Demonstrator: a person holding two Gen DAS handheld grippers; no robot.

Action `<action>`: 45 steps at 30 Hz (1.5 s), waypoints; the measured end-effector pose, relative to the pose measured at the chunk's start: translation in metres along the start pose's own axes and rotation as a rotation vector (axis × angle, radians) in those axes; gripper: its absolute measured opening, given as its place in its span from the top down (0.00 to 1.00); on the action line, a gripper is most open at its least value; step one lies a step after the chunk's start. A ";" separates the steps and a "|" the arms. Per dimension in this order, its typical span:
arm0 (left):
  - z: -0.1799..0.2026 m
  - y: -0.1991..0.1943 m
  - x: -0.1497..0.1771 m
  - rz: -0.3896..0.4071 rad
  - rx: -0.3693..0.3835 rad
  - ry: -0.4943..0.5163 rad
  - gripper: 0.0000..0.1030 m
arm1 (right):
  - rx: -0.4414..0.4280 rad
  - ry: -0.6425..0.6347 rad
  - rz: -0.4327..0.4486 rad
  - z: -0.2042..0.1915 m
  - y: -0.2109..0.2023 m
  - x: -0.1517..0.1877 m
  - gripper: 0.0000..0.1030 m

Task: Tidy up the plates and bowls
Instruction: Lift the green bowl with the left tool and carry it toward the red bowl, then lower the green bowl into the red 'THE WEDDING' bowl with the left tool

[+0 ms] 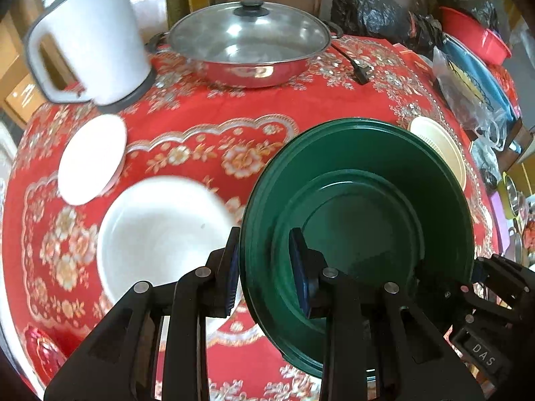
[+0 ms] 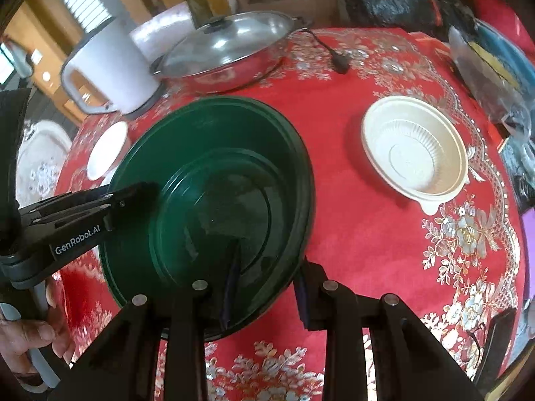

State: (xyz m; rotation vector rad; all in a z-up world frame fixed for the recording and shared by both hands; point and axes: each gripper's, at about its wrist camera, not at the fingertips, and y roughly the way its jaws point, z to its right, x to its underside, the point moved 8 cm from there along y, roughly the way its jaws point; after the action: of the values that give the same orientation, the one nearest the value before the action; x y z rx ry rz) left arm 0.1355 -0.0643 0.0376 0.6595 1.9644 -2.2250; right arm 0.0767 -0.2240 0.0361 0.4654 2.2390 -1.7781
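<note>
A large dark green bowl is held above the red floral tablecloth. My left gripper is shut on its left rim, one finger inside, one outside. My right gripper is shut on its right rim; the green bowl fills the left of the right wrist view. A white bowl sits left of it, with a small white plate behind. A cream ribbed plastic bowl sits to the right, partly hidden in the left wrist view.
A white electric kettle stands at the back left. A lidded steel pan with a black plug sits at the back. Black bags, a red basin and clutter line the right edge.
</note>
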 end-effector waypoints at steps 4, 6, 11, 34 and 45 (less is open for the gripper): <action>-0.019 -0.012 0.018 0.002 -0.025 -0.034 0.73 | -0.012 -0.044 0.001 -0.020 -0.006 0.004 0.71; -0.032 -0.018 0.025 0.005 -0.040 -0.051 0.73 | -0.019 -0.068 0.001 -0.031 -0.008 0.005 0.71; -0.061 -0.033 0.042 0.013 -0.067 -0.107 0.73 | -0.049 -0.134 -0.012 -0.063 -0.008 0.009 0.71; -0.237 -0.096 0.162 0.000 -0.211 -0.472 0.73 | -0.193 -0.511 -0.103 -0.256 0.014 0.048 0.71; -0.319 -0.124 0.235 -0.013 -0.275 -0.657 0.73 | -0.279 -0.670 -0.167 -0.352 0.036 0.084 0.71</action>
State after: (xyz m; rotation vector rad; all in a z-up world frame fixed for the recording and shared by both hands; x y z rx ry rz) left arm -0.0395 0.3118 0.0384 -0.1147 1.8457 -1.7925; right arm 0.0161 0.1338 0.0517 -0.3390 2.0090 -1.3689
